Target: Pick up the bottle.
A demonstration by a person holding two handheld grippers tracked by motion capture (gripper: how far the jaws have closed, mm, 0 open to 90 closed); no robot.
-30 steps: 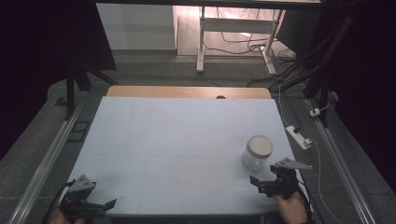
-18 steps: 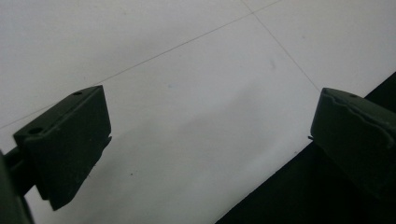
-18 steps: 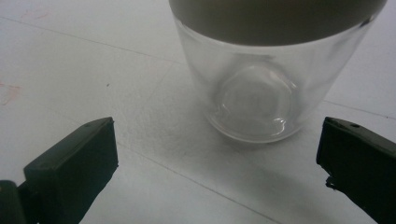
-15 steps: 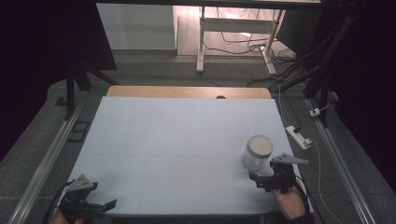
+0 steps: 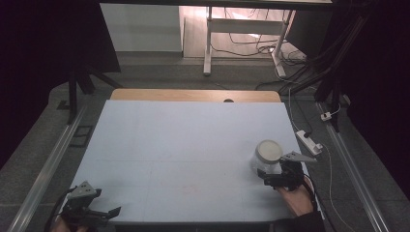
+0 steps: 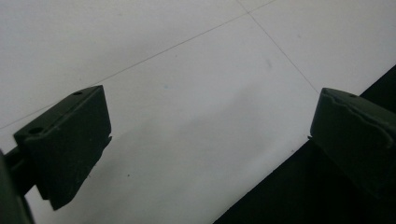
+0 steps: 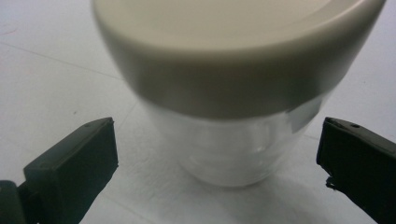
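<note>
One clear plastic jar (image 5: pixel 267 158) with a cream screw lid (image 7: pixel 238 42) stands upright near the right edge of your pale blue counter (image 5: pixel 183 145). Your right claw (image 5: pixel 280 175) sits just in front of it, spread wide, one jaw on each side of the jar without touching it. Your left claw (image 5: pixel 89 212) rests at the counter's near left corner, also wide open and holding nothing.

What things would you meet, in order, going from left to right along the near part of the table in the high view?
Left gripper at the near left corner → bare stretch of the pale table → clear jar with its cream lid → right gripper, just in front of the jar, jaws open.
</note>
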